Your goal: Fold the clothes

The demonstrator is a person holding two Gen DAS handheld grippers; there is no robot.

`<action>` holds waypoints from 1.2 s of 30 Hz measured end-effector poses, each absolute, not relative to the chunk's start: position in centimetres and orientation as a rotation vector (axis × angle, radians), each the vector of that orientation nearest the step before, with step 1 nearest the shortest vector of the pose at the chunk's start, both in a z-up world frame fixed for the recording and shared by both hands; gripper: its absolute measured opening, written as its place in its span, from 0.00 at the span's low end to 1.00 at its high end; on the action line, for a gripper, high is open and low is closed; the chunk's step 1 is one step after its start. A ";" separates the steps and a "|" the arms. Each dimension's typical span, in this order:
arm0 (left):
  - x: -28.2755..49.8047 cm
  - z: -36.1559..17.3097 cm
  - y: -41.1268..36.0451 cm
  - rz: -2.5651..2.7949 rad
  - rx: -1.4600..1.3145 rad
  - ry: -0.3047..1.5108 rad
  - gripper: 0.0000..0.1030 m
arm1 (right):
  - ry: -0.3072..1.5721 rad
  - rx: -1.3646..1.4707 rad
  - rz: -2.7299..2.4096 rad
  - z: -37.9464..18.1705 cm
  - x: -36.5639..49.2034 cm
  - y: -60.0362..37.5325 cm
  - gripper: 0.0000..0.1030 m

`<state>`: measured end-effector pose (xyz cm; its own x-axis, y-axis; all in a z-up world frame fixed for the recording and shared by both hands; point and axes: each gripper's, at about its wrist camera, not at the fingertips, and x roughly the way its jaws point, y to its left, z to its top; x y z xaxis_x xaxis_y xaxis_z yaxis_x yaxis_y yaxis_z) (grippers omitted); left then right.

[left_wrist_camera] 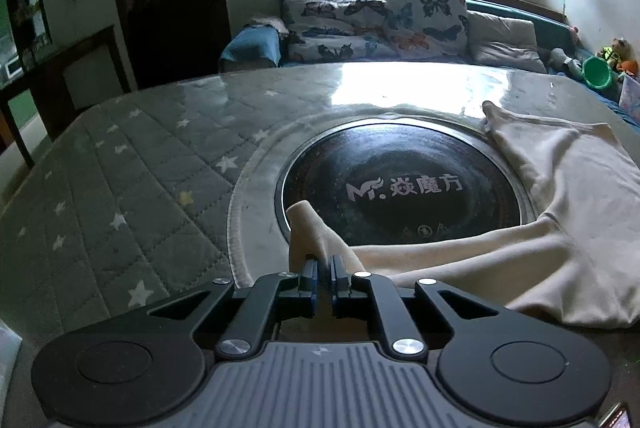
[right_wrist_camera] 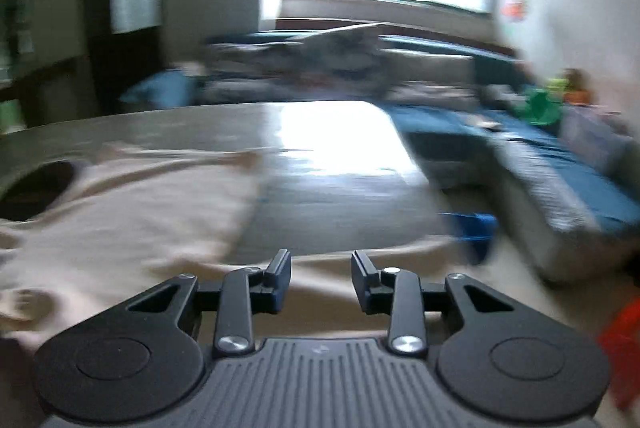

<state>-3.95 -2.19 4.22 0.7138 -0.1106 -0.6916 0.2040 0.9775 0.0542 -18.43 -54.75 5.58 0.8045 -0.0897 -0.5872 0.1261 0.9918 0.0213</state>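
Beige garment [left_wrist_camera: 560,187] beside "MF" logo [left_wrist_camera: 362,187]

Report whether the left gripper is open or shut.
Shut: the left gripper has its blue pads pressed together on a bunched end of the beige garment.

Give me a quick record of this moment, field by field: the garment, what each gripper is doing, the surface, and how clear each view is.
garment: beige garment, spread loosely, partly over the black round plate
left gripper: shut on a sleeve-like end of the garment
right gripper: open, holding nothing, above the cloth
surface: table with a star-quilted cover under a clear sheet
background: butterfly-print cushions below a window
view quality: left wrist sharp; right wrist motion-blurred
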 end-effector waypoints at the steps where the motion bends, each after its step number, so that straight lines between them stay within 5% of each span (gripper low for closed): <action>1: -3.9 4.2 -2.2 -0.168 0.133 0.758 0.13 | 0.630 0.068 -0.064 5.4 -17.8 -53.7 0.32; 13: -2.1 3.1 0.0 -0.077 0.124 0.797 0.17 | 0.768 -0.047 0.086 2.1 -17.2 -48.9 0.33; 23: -3.2 4.5 -0.6 -0.073 0.157 0.751 0.16 | 0.711 -0.088 0.216 5.2 -19.4 -46.0 0.33; 32: -8.6 7.5 -12.0 -0.647 0.220 0.693 0.17 | 0.732 -0.189 0.382 4.9 -19.5 -40.6 0.32; 36: -11.0 6.6 -16.8 -0.871 0.313 0.690 0.24 | 0.761 -0.232 0.365 3.6 -19.6 -40.1 0.28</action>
